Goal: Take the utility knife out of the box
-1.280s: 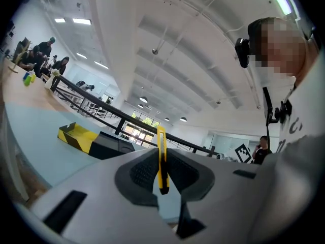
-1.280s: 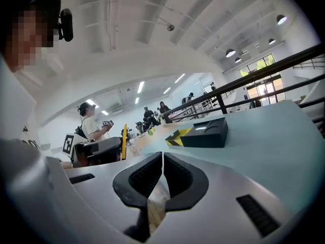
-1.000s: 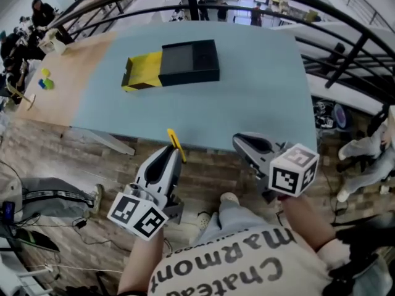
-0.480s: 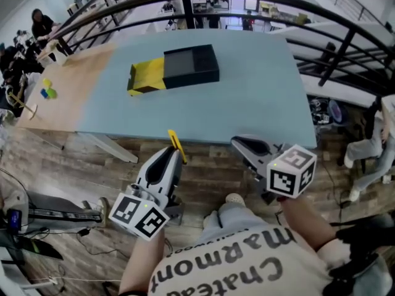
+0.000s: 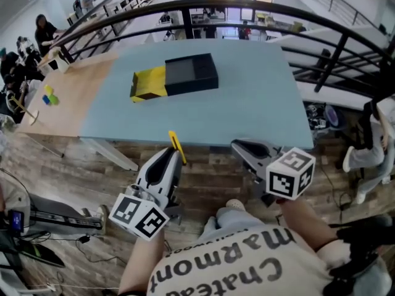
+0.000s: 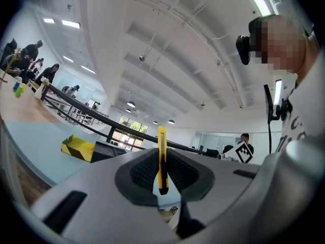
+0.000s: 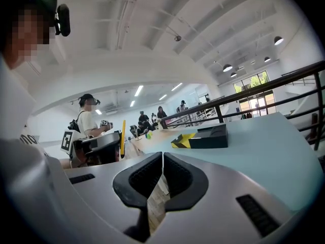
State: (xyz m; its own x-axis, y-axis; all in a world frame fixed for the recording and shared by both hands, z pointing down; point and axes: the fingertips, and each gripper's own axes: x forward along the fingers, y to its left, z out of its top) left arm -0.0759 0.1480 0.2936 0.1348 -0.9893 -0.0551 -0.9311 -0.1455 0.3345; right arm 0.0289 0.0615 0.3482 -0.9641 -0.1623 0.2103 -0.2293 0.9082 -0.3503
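Since the earlier frame the person had backed off slightly, so the table (image 5: 247,103) sat farther from both tools. Left hand-held gripper (image 5: 175,149) was clamped on the yellow utility knife (image 5: 176,143), which stood upright, off the table's near edge. Right hand-held gripper (image 5: 238,144), at 3 o'clock of it, was closed and empty. The box (image 5: 185,76) lay at 12 o'clock on the table. Judged: knife already out — keep the clamp firm and the knife clear of the other tool.
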